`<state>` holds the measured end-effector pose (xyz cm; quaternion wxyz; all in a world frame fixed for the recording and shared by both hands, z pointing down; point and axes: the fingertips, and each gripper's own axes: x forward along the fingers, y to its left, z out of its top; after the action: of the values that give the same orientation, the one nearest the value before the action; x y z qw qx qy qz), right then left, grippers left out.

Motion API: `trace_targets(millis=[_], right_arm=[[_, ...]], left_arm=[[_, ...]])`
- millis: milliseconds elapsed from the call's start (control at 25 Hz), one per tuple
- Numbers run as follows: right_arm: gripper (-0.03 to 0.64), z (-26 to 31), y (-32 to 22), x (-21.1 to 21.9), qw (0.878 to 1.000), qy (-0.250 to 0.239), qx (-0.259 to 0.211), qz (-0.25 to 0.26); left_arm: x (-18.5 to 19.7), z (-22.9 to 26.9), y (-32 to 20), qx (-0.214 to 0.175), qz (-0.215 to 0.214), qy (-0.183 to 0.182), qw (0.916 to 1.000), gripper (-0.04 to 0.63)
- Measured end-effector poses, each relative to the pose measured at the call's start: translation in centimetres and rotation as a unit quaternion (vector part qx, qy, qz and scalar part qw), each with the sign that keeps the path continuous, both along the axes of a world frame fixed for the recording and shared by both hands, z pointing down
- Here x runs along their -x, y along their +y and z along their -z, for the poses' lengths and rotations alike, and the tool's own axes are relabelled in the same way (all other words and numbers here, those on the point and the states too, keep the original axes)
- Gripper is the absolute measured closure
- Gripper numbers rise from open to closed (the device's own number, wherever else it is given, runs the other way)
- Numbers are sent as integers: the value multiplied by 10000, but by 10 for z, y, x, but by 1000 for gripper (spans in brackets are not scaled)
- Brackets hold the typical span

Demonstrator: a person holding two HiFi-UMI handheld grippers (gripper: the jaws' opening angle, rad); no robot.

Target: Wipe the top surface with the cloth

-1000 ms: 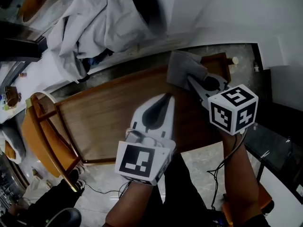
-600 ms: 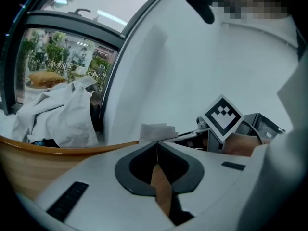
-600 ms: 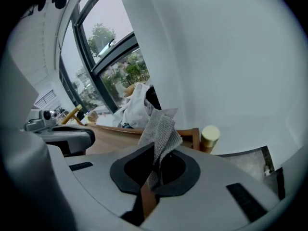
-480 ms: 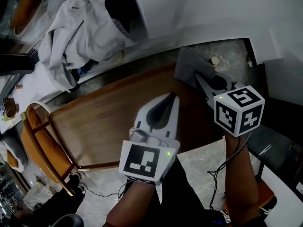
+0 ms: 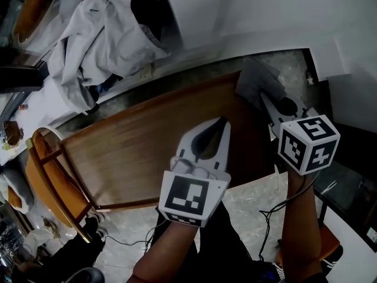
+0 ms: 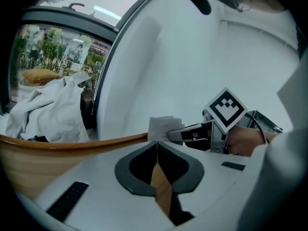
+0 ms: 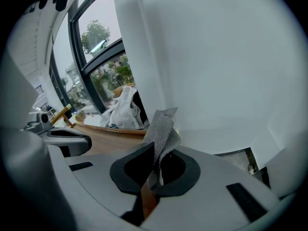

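Note:
A grey cloth [image 5: 257, 80] hangs past the far right corner of the wooden table top [image 5: 129, 152]. My right gripper [image 5: 264, 97] is shut on the cloth [image 7: 162, 131], which sticks up between its jaws in the right gripper view. My left gripper [image 5: 222, 120] hovers over the middle right of the table top, shut with nothing in it. In the left gripper view its jaws [image 6: 157, 144] meet, and the cloth [image 6: 162, 127] and right gripper [image 6: 202, 134] show beyond them.
A heap of white fabric [image 5: 100, 43] lies beyond the table's far edge. A wooden chair [image 5: 56, 175] stands at the table's left end. A white wall [image 5: 265, 10] runs behind the right corner. Cables trail on the stone floor [image 5: 247, 202] near my legs.
My right gripper has drawn the cloth to the right, from on the table's far right corner to off its edge. The left gripper shifted slightly right.

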<state>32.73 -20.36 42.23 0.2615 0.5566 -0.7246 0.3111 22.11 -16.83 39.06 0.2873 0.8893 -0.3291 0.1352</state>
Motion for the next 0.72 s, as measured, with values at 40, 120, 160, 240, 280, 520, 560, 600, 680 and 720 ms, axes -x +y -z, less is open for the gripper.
trace_targets(millis=[40, 120, 160, 240, 280, 520, 560, 600, 680, 720], right_arm=[[588, 2, 1, 0, 10000, 14, -20, -33], [588, 6, 4, 3, 9999, 51, -72, -70], [588, 10, 5, 6, 9999, 87, -128, -61], [588, 21, 5, 17, 9993, 124, -356, 49], [588, 28, 5, 26, 9986, 88, -504, 145], [588, 61, 8, 112, 9913, -397, -961, 803], [588, 64, 8, 131, 9894, -469, -996, 947], [588, 66, 9, 152, 9872, -549, -1020, 1094], [588, 67, 10, 195, 9823, -711, -1034, 1394], [588, 66, 11, 218, 9794, -782, -1029, 1552]], left_arm=[[2, 0, 0, 2, 12, 3, 10000, 583], [8, 2, 1, 2, 50, 16, 10000, 583], [11, 3, 1, 0, 73, 35, 10000, 583], [19, 6, 1, -28, 124, 98, 9999, 583], [25, 9, 1, -56, 162, 137, 9998, 583], [94, 30, 0, -244, 685, 199, 9972, 583], [110, 35, 0, -292, 808, 194, 9961, 583], [128, 39, 0, -341, 940, 182, 9948, 583], [166, 47, 2, -429, 1220, 142, 9915, 583], [185, 51, 3, -455, 1363, 119, 9895, 583]])
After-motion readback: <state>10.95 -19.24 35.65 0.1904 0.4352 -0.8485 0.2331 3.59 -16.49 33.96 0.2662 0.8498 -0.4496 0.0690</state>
